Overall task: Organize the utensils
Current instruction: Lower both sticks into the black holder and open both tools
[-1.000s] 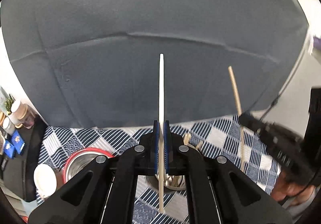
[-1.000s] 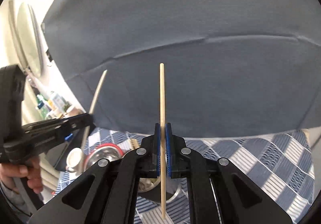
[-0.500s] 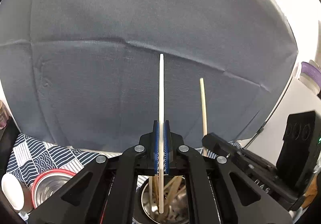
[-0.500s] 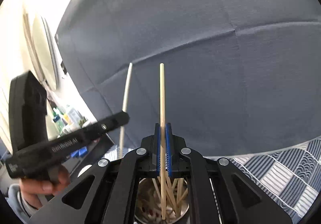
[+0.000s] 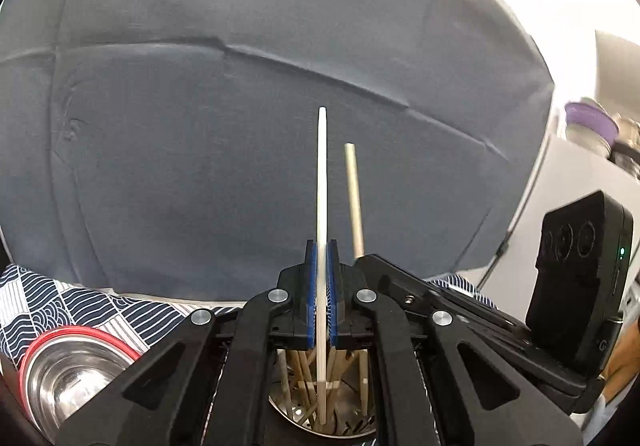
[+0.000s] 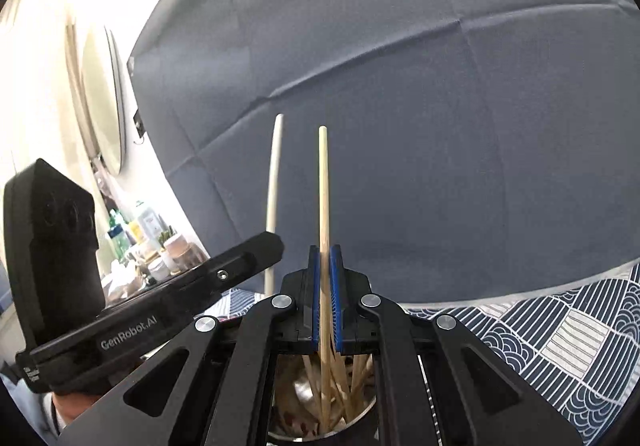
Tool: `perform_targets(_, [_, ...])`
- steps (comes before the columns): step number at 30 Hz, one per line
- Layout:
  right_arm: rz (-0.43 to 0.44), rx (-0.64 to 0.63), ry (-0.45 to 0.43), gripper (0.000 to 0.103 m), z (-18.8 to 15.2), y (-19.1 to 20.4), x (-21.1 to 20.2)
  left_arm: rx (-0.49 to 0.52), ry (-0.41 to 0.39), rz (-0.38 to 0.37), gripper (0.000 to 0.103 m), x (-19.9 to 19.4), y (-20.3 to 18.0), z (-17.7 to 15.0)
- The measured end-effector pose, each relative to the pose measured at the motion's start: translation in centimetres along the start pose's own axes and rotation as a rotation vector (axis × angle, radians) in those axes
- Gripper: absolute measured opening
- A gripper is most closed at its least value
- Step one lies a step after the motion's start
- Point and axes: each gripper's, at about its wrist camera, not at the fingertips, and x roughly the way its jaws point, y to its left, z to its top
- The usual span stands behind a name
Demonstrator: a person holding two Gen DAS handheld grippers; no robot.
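The left gripper [image 5: 321, 310] has its blue pads pressed together on a white chopstick [image 5: 322, 206], which stands upright with its lower end already down inside the metal holder [image 5: 288, 412] below. The right gripper [image 6: 325, 310] has a little daylight between its pads and the wooden chopstick [image 6: 325, 206] that runs up through them, so it looks as if the grip has been loosened; I cannot tell for sure whether the pads touch the stick. That stick leans slightly and its lower end sits among the other sticks in the same holder [image 6: 362, 420].

The two grippers are just beside each other over the holder: the left wrist view shows the wooden chopstick [image 5: 354, 202] rising close on the right of the white one, and the right wrist view shows the white chopstick [image 6: 273, 182] close on the left.

The holder already has a bundle of wooden sticks in it, standing at mixed angles. Beside it on the patterned tablecloth [image 5: 100, 306] sits a steel bowl with a red rim [image 5: 36, 350]. A grey cloth backdrop [image 5: 200, 146] fills the space behind.

Judging by this, the step is nearly finished: both sticks are in the holder and only need letting go. Whether other utensils wait on the table is not visible from here
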Motion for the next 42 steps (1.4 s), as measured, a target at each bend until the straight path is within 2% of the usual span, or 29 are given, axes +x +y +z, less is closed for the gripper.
perform_targets(4, [-0.017,-0.037,0.028,0.005,-1.4,0.0,-0.5,-0.004,-0.01,-0.004,0.005,-0.2,-0.4,-1.2])
perform_targets(11, [-0.037,-0.028,0.059,0.005,-3.1,-0.1,-1.6,-0.008,0.024,-0.003,0.005,-0.1,-0.6,-2.7])
perform_targets(20, [-0.053,-0.041,0.075,0.005,-3.6,0.5,-2.7,-0.006,0.079,0.01,0.005,-1.2,-0.4,-3.9])
perform_targets(25, [-0.091,-0.049,0.075,0.008,-4.0,0.7,-3.4,-0.003,0.095,0.031,0.006,-2.1,-0.3,-4.4])
perform_targets(27, [-0.101,-0.049,0.077,0.008,-4.0,0.7,-3.7,0.004,0.096,0.04,0.01,-2.6,-0.2,-4.5])
perform_targets(29, [-0.113,-0.051,0.075,0.009,-4.0,0.7,-4.0,-0.002,0.097,0.049,0.025,-3.1,-0.1,-4.4])
perform_targets(31, [-0.136,-0.062,0.074,0.009,-3.8,0.7,-4.3,-0.007,0.092,0.06,0.03,-3.6,0.1,-4.3])
perform_targets(32, [-0.151,-0.071,0.072,0.012,-3.7,0.7,-4.5,-0.009,0.09,0.068,0.037,-3.8,0.2,-4.2])
perform_targets(33, [-0.161,-0.076,0.071,0.02,-3.7,0.7,-4.6,-0.011,0.088,0.073,0.04,-4.0,0.3,-4.1])
perform_targets(35, [-0.185,-0.092,0.064,0.031,-3.5,0.8,-5.1,-0.011,0.084,0.087,0.056,-4.5,0.6,-3.8])
perform_targets(36, [-0.196,-0.098,0.063,0.037,-3.4,0.8,-5.2,-0.008,0.081,0.096,0.061,-4.6,0.6,-3.7])
perform_targets(37, [-0.206,-0.103,0.064,0.041,-3.3,0.9,-5.4,-0.006,0.078,0.11,0.071,-4.9,0.8,-3.6])
perform_targets(40, [-0.248,-0.111,0.059,0.069,-3.0,1.0,-6.1,-0.016,0.083,0.137,0.093,-5.7,1.3,-3.3])
perform_targets(41, [-0.265,-0.11,0.061,0.085,-2.9,1.0,-6.2,-0.022,0.087,0.144,0.097,-6.0,1.6,-3.1])
perform_targets(42, [-0.289,-0.111,0.071,0.087,-2.7,1.1,-6.3,-0.025,0.09,0.15,0.097,-6.1,1.7,-3.0])
